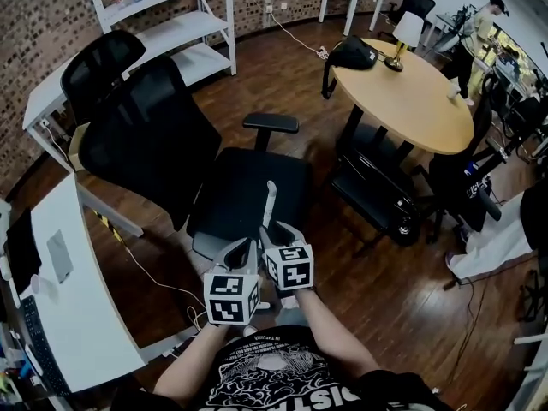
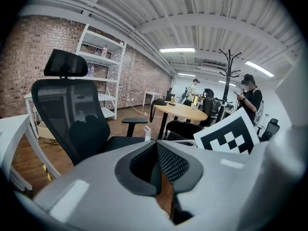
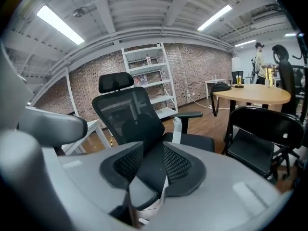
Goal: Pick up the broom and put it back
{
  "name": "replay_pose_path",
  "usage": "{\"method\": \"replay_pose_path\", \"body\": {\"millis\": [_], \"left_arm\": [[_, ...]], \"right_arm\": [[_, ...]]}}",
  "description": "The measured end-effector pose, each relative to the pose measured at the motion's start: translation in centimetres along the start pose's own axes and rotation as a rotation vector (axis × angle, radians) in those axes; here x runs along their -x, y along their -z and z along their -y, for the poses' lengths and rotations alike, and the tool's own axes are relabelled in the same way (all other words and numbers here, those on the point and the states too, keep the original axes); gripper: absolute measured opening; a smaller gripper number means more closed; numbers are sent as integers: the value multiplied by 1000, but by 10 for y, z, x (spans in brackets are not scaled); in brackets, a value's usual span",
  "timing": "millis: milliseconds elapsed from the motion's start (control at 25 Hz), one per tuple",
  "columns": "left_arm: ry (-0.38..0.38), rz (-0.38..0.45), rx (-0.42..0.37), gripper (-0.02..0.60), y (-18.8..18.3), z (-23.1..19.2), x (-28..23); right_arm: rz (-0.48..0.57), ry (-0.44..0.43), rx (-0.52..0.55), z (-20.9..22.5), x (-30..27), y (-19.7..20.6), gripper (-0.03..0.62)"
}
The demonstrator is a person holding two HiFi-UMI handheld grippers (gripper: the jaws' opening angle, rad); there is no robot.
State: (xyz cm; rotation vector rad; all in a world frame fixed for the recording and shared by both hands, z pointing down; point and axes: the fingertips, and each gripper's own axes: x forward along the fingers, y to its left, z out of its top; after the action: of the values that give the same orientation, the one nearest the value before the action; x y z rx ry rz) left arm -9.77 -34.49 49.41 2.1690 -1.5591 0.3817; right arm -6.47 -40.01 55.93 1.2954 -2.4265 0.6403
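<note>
Broom handle [image 1: 271, 202] upright by office chair [image 1: 145, 139], right gripper [image 1: 276, 231] spread around it, left gripper [image 1: 243, 245] pressed together

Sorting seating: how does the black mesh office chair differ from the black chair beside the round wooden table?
The black mesh office chair has a tall back topped by a headrest; the black chair beside the round wooden table has a low back without one. The office chair has an armrest; the other shows none. Both are black.
</note>
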Motion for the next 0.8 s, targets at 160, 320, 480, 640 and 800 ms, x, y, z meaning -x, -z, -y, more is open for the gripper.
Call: {"method": "replay_pose_path", "body": {"millis": [160, 320, 480, 640, 800], "left_arm": [[-20, -8, 17, 6, -7, -4, -17], [-41, -7, 9, 6, -14, -10, -28], [-61, -13, 9, 6, -17, -17, -39], [-65, -27, 2, 6, -18, -17, -48], [-71, -34, 3, 6, -20, -15, -58]], "right_arm": [[-51, -25, -14, 12, -21, 7, 123], [-63, -54, -25, 24, -42, 10, 133], [-66, -61, -20, 36, -62, 14, 151], [-83, -54, -39, 47, -77, 19, 167], [-88, -42, -49, 57, -89, 19, 176]]}}
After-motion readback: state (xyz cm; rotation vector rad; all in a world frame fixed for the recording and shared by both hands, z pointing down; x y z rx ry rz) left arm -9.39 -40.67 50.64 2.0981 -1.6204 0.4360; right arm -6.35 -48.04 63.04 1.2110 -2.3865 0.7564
